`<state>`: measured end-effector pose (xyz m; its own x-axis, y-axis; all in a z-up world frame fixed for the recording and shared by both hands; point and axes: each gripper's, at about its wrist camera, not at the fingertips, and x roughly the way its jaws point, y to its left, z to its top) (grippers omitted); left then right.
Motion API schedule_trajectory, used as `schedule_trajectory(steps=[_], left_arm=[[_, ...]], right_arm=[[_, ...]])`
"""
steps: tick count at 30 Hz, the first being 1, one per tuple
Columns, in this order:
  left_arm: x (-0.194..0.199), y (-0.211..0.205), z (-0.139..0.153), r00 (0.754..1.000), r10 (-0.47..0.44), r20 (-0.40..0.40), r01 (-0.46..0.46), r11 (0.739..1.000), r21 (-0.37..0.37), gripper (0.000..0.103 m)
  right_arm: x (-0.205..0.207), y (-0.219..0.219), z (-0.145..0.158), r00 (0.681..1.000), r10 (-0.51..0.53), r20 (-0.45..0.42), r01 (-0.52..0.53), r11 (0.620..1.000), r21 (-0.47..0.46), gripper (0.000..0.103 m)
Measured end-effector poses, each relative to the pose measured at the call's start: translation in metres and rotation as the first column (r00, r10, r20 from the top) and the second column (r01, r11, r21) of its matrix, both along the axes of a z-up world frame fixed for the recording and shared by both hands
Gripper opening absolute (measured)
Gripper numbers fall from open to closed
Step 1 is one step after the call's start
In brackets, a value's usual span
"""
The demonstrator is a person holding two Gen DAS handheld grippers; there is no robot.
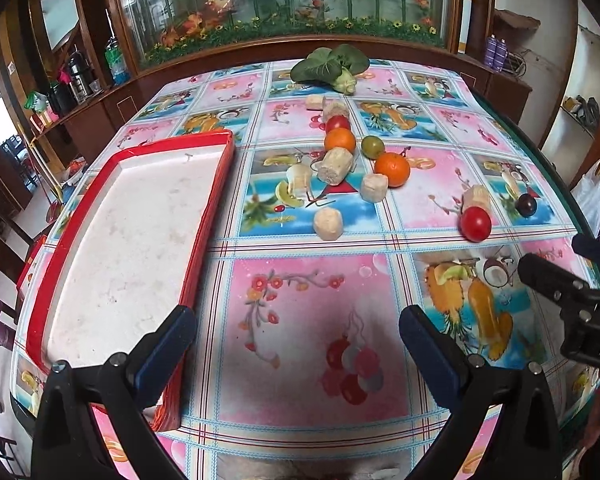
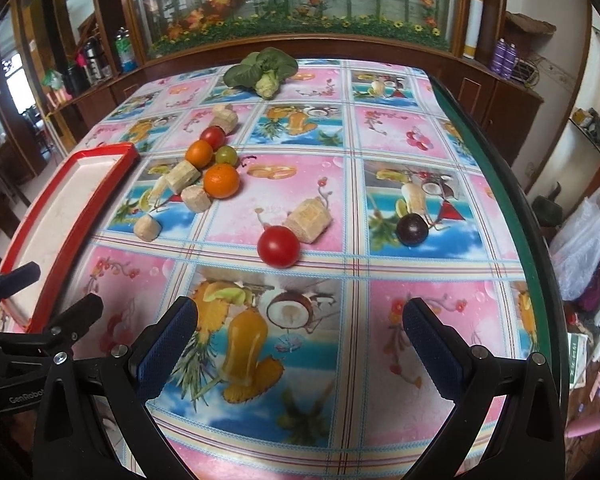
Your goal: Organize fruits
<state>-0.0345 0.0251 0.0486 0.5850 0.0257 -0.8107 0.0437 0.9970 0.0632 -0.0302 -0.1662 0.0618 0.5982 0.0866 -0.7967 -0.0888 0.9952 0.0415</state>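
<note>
A red-rimmed white tray (image 1: 216, 184) lies at the table's left, also in the right wrist view (image 2: 80, 216). Fruits sit mid-table: two oranges (image 1: 392, 169) (image 1: 340, 140), a green tomato (image 1: 372, 147), a far red tomato (image 1: 337, 123), a near red tomato (image 1: 476, 223) (image 2: 279, 246) and a dark plum (image 1: 526, 204) (image 2: 412, 230). My left gripper (image 1: 298, 344) is open and empty, near the tray's right rim. My right gripper (image 2: 300, 340) is open and empty, short of the near red tomato.
Several beige corn-cob chunks (image 1: 335, 166) (image 2: 309, 220) lie among the fruits. A leafy green vegetable (image 1: 332, 68) lies at the table's far edge. The table's green right edge (image 2: 512, 184) drops off beside plastic bags (image 2: 584, 252). A wooden cabinet stands behind.
</note>
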Motion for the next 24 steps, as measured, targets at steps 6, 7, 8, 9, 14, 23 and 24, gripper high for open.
schedule_trajectory(steps=[6,7,8,9,14,23,24], left_arm=[[0.000,0.001,-0.003,1.000,-0.004,-0.013,0.004,1.000,0.004,0.103],[0.000,0.001,-0.005,1.000,-0.004,-0.015,0.005,1.000,0.007,0.103],[-0.001,0.001,-0.006,1.000,-0.004,-0.017,0.004,1.000,0.010,0.103],[-0.001,0.001,-0.007,1.000,-0.005,-0.019,0.005,1.000,0.014,0.103],[-0.001,0.001,-0.014,0.999,-0.018,-0.045,0.019,1.000,0.024,0.103],[0.002,0.009,-0.016,0.998,-0.005,-0.062,0.005,1.000,-0.002,0.103],[0.002,0.010,-0.016,0.998,-0.004,-0.062,0.004,1.000,-0.001,0.103]], right_arm=[[0.010,0.003,0.000,0.999,0.044,0.012,-0.044,0.999,-0.005,0.103],[0.012,0.003,-0.001,0.999,0.052,0.009,-0.052,0.999,0.000,0.103],[0.013,0.002,-0.002,0.999,0.054,0.006,-0.054,0.999,0.001,0.103],[0.016,0.003,-0.004,0.999,0.054,0.000,-0.054,0.999,-0.008,0.103],[0.028,0.007,-0.017,0.996,0.078,-0.041,-0.078,0.997,0.005,0.098],[0.056,0.008,-0.039,0.991,0.062,-0.117,-0.055,0.996,0.063,0.067],[0.058,0.008,-0.040,0.991,0.060,-0.122,-0.052,0.996,0.067,0.064]])
